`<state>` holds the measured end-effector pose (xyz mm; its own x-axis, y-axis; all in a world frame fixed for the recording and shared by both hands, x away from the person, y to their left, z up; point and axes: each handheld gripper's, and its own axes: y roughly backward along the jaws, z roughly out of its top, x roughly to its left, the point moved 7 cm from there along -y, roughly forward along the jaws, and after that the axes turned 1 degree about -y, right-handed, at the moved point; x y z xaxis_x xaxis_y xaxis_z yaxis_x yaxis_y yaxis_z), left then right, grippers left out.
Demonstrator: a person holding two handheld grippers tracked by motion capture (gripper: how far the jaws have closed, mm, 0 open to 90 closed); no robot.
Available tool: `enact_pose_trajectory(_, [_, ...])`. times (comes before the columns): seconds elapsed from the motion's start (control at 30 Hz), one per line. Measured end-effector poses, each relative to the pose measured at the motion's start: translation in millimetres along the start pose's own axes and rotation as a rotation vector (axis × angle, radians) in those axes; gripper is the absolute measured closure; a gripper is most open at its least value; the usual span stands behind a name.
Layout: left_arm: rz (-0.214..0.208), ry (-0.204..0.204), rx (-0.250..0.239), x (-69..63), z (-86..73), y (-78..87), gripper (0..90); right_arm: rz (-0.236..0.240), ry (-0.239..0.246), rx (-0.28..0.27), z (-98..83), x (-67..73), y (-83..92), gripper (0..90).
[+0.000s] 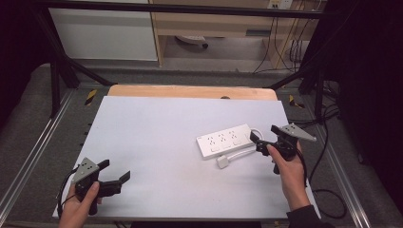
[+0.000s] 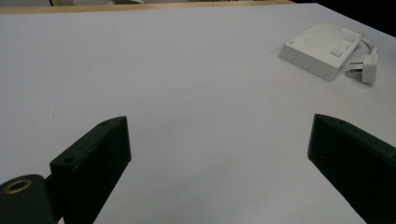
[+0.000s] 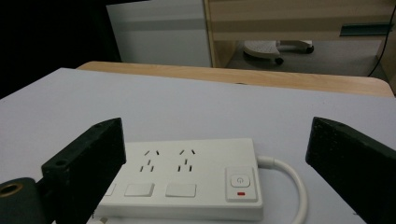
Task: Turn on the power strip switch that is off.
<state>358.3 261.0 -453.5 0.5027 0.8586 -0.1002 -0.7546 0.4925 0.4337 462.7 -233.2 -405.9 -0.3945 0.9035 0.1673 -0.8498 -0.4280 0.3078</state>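
Observation:
A white power strip [image 1: 226, 140] lies flat on the white table top [image 1: 157, 137], right of centre, with its white cable looping off its right end. Its white plug [image 1: 223, 162] rests on the table just in front of it. My right gripper [image 1: 263, 137] stands open beside the strip's right end, jaws pointing at it; in the right gripper view the power strip [image 3: 187, 182] lies between the jaws. My left gripper [image 1: 115, 174] is open near the front left edge, nothing between its jaws. From there the power strip [image 2: 322, 49] and plug [image 2: 366, 69] lie far off.
A wooden board edge [image 1: 190, 91] runs along the back of the table. Black frame posts [image 1: 54, 78] stand at both back corners. Cables [image 1: 328, 156] trail on the floor at the right. Cabinets and a chair base [image 3: 266, 49] stand beyond the table.

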Motion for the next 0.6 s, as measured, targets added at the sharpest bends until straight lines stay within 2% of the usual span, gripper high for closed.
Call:
enact_pose_trajectory(0.4, [0.001,-0.004,0.005,-0.1,-0.8,-0.4,5.8,0.005,-0.014,0.036,-2.0,4.4,-16.9,5.7])
enact_pose_trajectory(0.6, [0.000,-0.006,0.004,-0.6,-0.6,-0.4,5.8,0.010,0.006,0.037,-2.6,8.0,-22.8,18.8])
